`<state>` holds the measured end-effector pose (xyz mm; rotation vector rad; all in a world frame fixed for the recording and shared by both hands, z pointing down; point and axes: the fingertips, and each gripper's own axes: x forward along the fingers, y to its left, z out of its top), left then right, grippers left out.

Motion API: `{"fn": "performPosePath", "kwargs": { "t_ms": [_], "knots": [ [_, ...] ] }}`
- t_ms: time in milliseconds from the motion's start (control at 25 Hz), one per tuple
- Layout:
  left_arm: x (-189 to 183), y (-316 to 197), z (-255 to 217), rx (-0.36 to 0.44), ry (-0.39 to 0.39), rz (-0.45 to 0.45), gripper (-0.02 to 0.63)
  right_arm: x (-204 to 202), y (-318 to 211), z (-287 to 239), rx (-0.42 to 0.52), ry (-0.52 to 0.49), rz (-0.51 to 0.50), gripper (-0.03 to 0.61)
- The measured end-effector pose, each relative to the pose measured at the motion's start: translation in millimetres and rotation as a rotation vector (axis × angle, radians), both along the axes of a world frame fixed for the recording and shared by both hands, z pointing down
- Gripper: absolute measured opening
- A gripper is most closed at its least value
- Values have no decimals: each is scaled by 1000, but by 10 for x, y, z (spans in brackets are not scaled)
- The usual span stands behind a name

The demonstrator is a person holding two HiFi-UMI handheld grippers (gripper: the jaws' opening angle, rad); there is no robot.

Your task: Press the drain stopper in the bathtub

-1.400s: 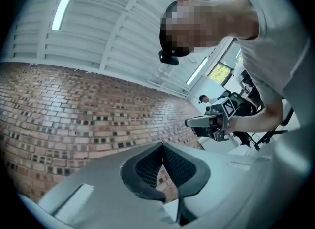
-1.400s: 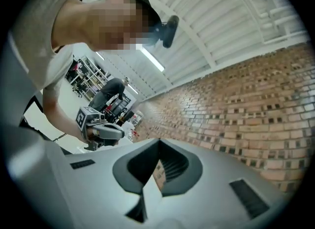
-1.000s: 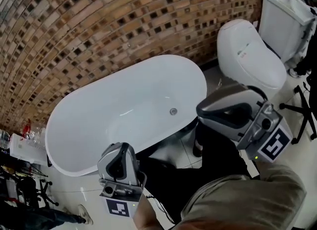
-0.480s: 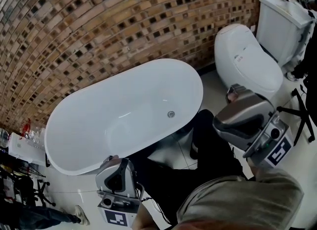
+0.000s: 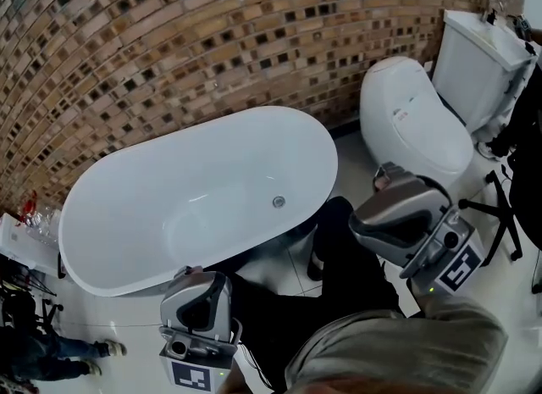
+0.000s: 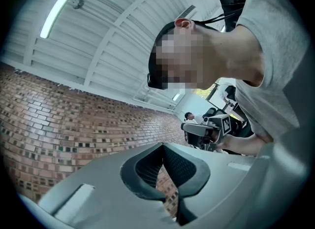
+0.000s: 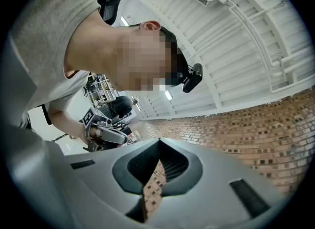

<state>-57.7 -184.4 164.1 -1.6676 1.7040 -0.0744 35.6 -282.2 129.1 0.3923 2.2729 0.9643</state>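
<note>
A white oval bathtub [image 5: 127,214] stands against the brick wall, and its small round metal drain stopper [image 5: 278,202] lies on the tub floor near the right end. Both grippers hang outside the tub over the floor, tilted up towards the person. My left gripper [image 5: 199,309] [image 6: 162,147] is below the tub's near rim, jaws shut on nothing. My right gripper [image 5: 396,217] [image 7: 158,142] is to the right of the tub, in front of the toilet, also shut and empty. Neither is near the stopper.
A white toilet [image 5: 411,121] with its cistern [image 5: 474,58] stands right of the tub. The brick wall [image 5: 169,36] runs behind both. Black stand legs [image 5: 500,214] are at the far right and clutter [image 5: 21,299] at the far left. The person's dark trouser legs [image 5: 339,274] are between the grippers.
The head view has swung, so the tub and stopper sit further left and lower. Both grippers have sunk lower in the picture, and the right one has drawn back from the tub's rim.
</note>
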Motion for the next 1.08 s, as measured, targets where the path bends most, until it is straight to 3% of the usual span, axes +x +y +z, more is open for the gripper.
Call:
{"fn": "performPosePath", "kwargs": {
  "t_ms": [520,1080],
  "knots": [
    [-154,54,12,-10,6,-7,9,-241,92,97,19,57,10,0],
    [-115,35,47,-13,-9,-17,9,-222,103,141,43,58,17,0]
  ]
}}
